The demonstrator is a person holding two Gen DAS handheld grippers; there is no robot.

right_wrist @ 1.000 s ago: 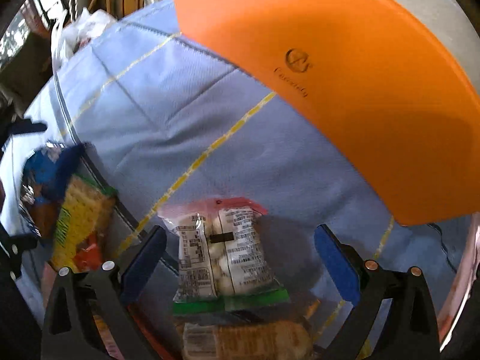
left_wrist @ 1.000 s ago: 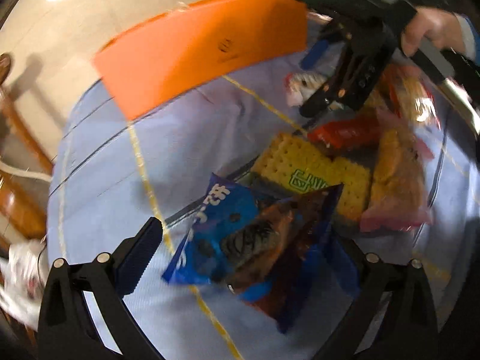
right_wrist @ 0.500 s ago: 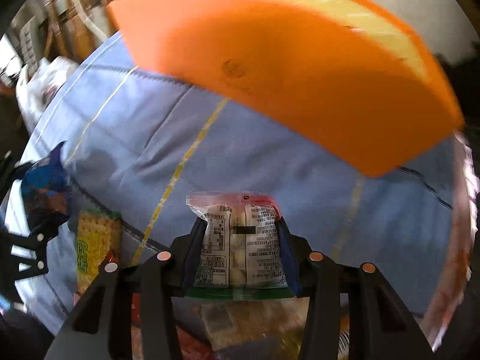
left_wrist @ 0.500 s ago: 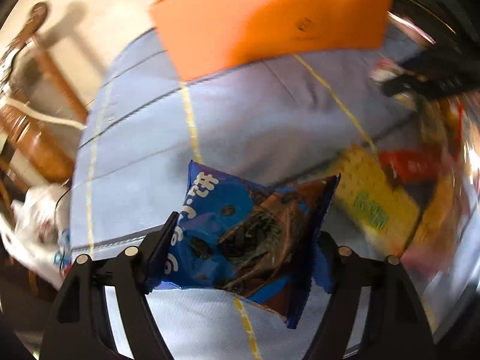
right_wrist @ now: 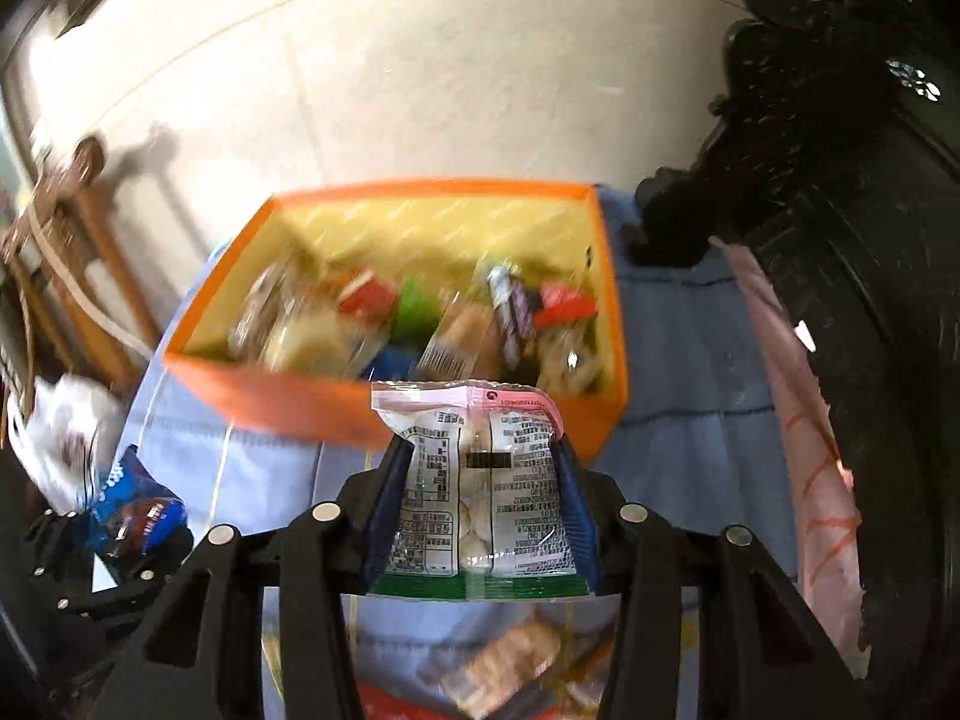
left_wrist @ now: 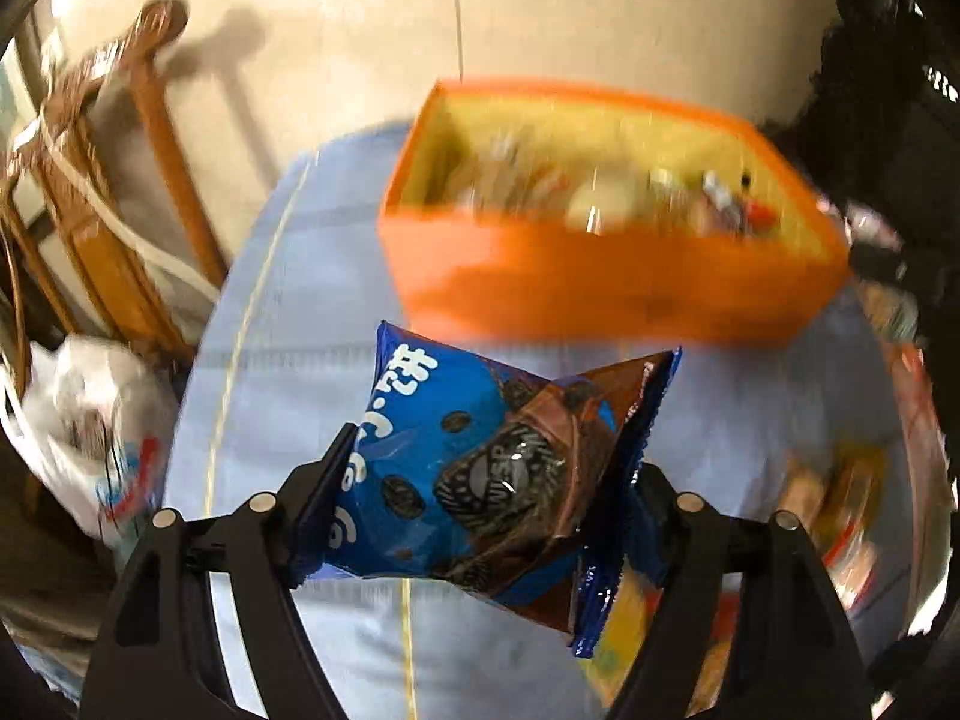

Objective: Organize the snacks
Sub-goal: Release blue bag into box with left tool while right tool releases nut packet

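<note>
Both grippers holding snack packs in the air in front of the orange box.

Left gripper [left_wrist: 480, 516] is clamping a blue cookie packet [left_wrist: 498, 480] between its pads, packet tilted, its crimped end sticking out past the right-hand finger. Right gripper [right_wrist: 480, 516] is clamping a clear packet of white candies [right_wrist: 480, 480], pink seal on top, green strip at bottom, printed label facing the camera. Both packets are hanging clear of the blue tablecloth [left_wrist: 288, 372]. The orange box [right_wrist: 312, 402], yellow inside, is sitting on the cloth just beyond both packets, already holding a blurred mix of wrapped snacks. More loose snacks [right_wrist: 510, 666] are lying on the cloth under the right gripper, too blurred to name. A white plastic bag [left_wrist: 90, 438] and a wooden chair [left_wrist: 108, 228] are sitting off the table's left edge.
</note>
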